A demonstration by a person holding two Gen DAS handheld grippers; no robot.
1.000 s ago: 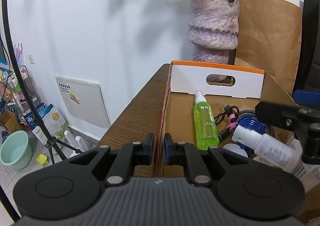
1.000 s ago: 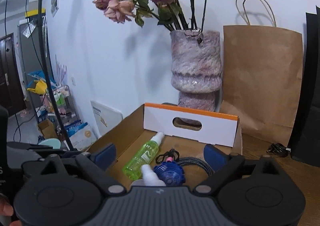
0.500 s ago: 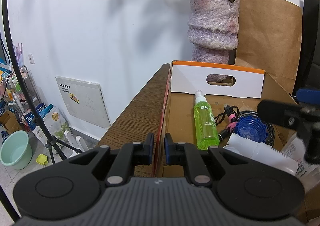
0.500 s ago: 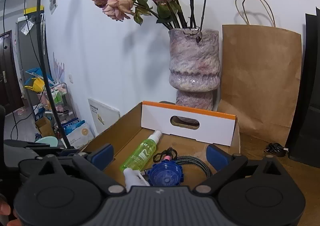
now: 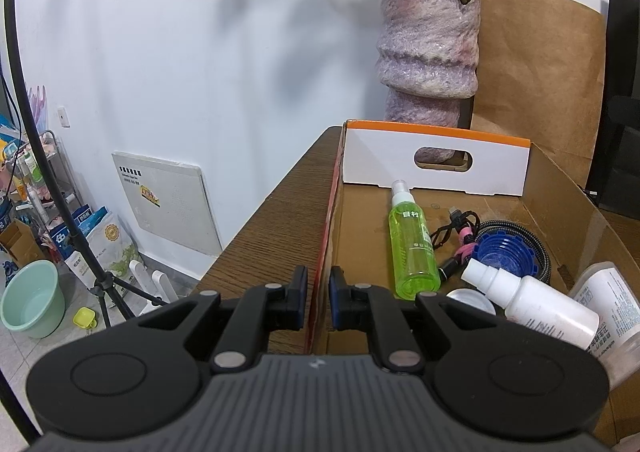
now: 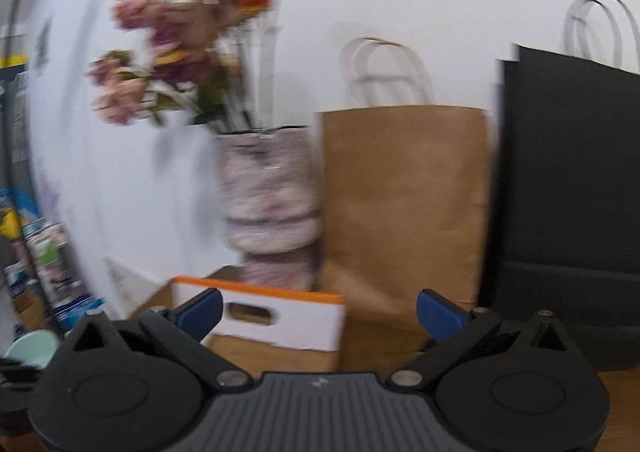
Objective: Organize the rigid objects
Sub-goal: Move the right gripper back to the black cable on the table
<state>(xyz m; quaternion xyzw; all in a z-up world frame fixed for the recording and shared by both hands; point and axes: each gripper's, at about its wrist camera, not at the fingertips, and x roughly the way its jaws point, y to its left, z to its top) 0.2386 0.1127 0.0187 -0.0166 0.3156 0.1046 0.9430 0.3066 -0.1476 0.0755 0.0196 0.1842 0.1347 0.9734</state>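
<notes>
Clamping the left wall of the cardboard box (image 5: 320, 252), the left gripper (image 5: 318, 292) had its pads pressed on either side of that thin edge, one finger outside over the wooden table (image 5: 276, 228) and the other inside the box. Just ahead and to the right of this claw, a green spray bottle (image 5: 412, 240) lay flat on the box floor with its nozzle pointing away toward the white, orange-trimmed end panel (image 5: 436, 167). Farther right lay a white spray bottle (image 5: 532, 304) on its side, nozzle toward the green one, with a blue ribbed cap (image 5: 500, 252) and a coil of dark cable (image 5: 460, 228) just beyond it. A clear labelled bottle (image 5: 608, 308) sat at the far right, touching the white one. A small white lid (image 5: 470, 300) peeked out close to the claw's right finger.

The right gripper (image 6: 320, 312) was blurred, its jaws opening wide with nothing between the blue pads (image 6: 436, 312). Ahead of it and to the left stood the box's end panel (image 6: 276, 316), with a mottled vase (image 6: 268, 203) of dried flowers behind it. Straight ahead stood a brown paper bag (image 6: 404, 203), and to the right a black bag (image 6: 572, 171).
</notes>
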